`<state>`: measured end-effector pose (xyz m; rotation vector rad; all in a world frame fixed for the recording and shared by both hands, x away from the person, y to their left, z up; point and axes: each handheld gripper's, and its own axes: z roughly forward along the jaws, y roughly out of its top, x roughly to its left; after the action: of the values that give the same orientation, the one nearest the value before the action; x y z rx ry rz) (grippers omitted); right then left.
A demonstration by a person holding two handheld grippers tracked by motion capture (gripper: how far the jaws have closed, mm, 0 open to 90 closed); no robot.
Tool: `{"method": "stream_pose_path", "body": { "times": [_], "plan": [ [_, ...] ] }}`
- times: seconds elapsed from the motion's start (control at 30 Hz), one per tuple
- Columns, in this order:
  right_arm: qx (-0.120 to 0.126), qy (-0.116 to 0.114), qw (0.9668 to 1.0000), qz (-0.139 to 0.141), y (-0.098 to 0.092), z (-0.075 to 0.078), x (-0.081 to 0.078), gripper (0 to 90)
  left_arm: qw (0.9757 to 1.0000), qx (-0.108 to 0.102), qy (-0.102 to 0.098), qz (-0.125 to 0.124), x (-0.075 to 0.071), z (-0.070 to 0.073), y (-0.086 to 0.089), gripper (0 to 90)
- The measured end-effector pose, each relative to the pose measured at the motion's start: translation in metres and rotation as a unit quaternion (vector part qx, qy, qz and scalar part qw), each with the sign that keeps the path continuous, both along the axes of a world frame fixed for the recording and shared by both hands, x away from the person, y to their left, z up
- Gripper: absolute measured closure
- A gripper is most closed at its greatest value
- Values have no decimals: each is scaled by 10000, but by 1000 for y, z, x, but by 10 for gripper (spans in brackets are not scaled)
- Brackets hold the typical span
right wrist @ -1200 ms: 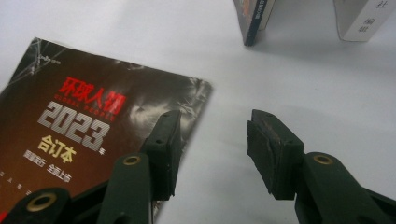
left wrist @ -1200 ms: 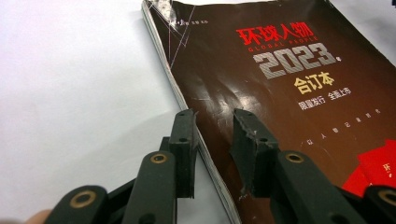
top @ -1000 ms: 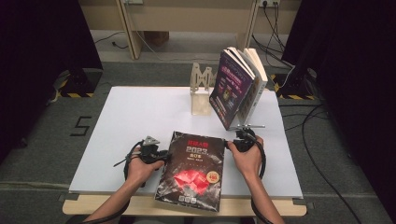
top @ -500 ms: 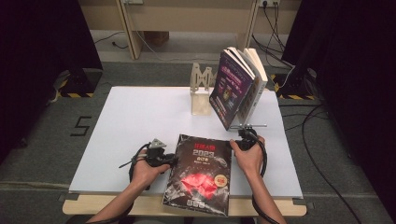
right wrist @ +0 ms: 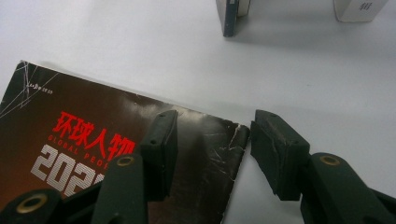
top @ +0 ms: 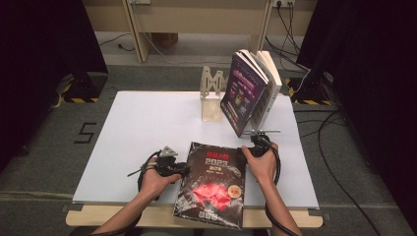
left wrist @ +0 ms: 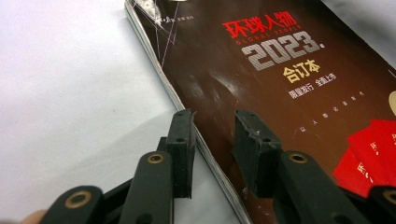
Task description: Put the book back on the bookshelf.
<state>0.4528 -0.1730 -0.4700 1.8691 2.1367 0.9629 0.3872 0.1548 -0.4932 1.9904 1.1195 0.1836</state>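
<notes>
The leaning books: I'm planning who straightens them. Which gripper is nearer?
Right. The right gripper sits just below the leaning books; the left gripper is across the magazine, farther away.

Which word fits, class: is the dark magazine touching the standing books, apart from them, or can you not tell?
Apart. The high view shows bare white table between the dark magazine and the standing books.
</notes>
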Motion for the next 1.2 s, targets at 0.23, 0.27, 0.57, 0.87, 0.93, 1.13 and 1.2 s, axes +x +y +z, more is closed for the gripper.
{"method": "stream_pose_path", "body": {
  "times": [0.23,0.27,0.57,0.87,0.93,1.13,1.2],
  "plan": [
    [-11,15,10000,-21,-1,-1,4,506,10000,-15,15,17,0,0,0,665],
    [25,28,10000,-47,0,-1,5,506,10000,-21,23,13,0,0,0,665],
    [52,32,10000,16,1,-2,7,497,10000,23,-16,5,-1,0,-2,650],
    [196,30,9998,-37,-2,-3,5,514,10000,61,63,13,-6,2,-3,606],
    [182,12,9998,-29,-2,-3,5,512,9999,96,102,-14,-9,4,-3,596],
    [101,-36,9999,-23,1,-4,3,510,9996,252,29,-76,-14,4,-4,613],
    [110,-57,9999,-54,0,-4,2,531,9995,299,19,-86,-14,4,-4,629]
  ]
}}
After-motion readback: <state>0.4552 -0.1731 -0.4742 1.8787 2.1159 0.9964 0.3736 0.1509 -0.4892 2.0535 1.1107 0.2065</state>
